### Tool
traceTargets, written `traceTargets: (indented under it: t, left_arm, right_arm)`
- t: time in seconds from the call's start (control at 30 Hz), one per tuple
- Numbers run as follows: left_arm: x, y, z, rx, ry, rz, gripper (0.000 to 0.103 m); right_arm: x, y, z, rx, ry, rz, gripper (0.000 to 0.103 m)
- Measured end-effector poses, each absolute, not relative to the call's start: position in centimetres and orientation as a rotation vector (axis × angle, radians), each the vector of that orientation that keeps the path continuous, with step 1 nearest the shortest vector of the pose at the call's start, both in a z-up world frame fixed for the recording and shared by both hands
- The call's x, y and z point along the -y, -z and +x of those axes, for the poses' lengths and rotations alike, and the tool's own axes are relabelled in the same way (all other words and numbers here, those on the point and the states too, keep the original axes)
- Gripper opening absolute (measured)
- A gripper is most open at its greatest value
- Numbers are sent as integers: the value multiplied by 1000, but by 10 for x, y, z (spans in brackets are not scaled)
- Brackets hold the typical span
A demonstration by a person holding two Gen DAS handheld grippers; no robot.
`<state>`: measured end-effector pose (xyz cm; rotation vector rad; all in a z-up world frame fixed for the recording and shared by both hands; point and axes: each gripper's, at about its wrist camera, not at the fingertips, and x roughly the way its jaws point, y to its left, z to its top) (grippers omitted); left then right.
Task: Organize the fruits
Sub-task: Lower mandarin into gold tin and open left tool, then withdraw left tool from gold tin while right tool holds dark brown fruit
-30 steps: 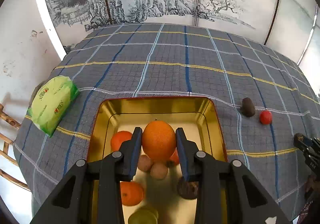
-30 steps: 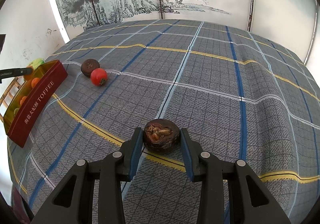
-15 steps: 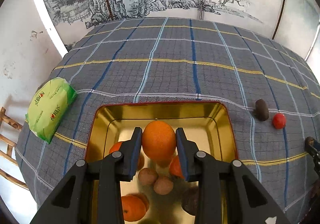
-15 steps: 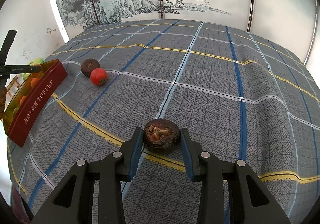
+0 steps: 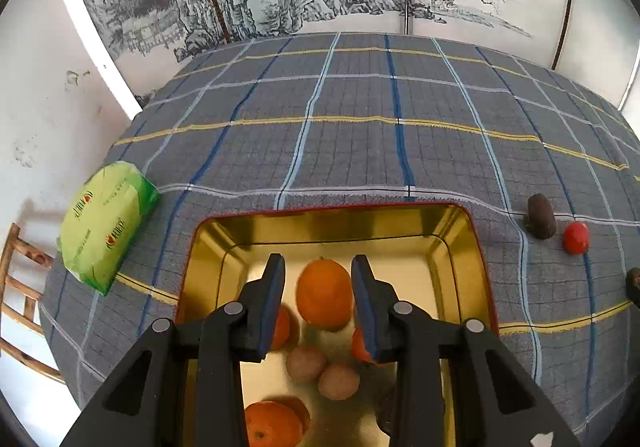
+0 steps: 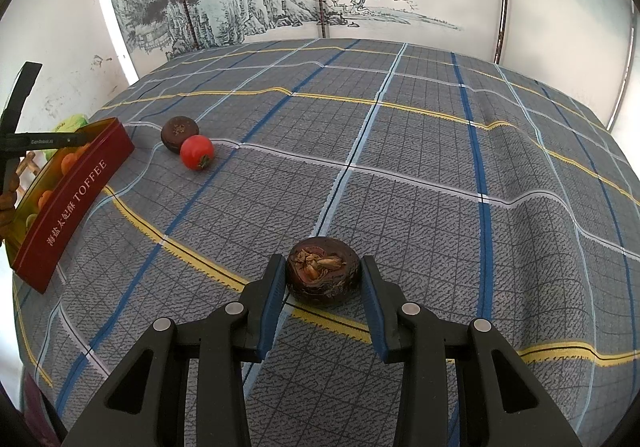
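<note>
The left tongs (image 5: 316,267) point down into a red tin (image 5: 332,223) with a gold inside, which sits on the tabletop (image 5: 360,151) under a grey checked cloth. An orange (image 5: 324,295) lies between their tips, low in the tin. It looks to be against the right pad, while a strip of gold shows between it and the left pad, so the tongs are only slightly parted and are not clamping it. Nearer the camera in the same tin lie two small brown fruits (image 5: 306,363), touching each other, and another orange (image 5: 272,425). More orange fruit is half hidden behind the fingers on both sides.

A green packet (image 5: 104,219) lies on the cloth to the left of the tin, near the edge of the tabletop.

The right tongs (image 6: 322,267) are well apart from the tin (it shows at the far left of their view, the word TOFFEE on its side). They are closed on a dark brown fruit (image 6: 324,275), one pad pressing on each flank. The fruit sits on the cloth over a yellow stripe, its dried stem end facing up.

Between that fruit and the tin, a second dark fruit (image 6: 179,133) and a red fruit (image 6: 196,152) lie on the cloth, touching each other.
</note>
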<state>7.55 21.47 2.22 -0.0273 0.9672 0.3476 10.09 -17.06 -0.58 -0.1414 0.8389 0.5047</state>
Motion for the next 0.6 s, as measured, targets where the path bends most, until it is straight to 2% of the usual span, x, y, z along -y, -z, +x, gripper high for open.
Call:
traceTargets:
  t: [0.27,0.33,0.43,0.6]
  left_arm:
    - [-210,-26,70,-961,-350,-26,33]
    - [-206,-28,65,-957,-357,-26,37]
    - [-195,-34,51,-933,-370,-10,55]
    - [-172,-49,20,-883,-364,12,65]
  right_arm:
    - [171,6,101,-839,-503,-144,38]
    - [171,6,101,-839,-504,-144,38]
    - [171,6,101,-839,-503,-144,38]
    - [170,5,101,-839,-503,-146,38]
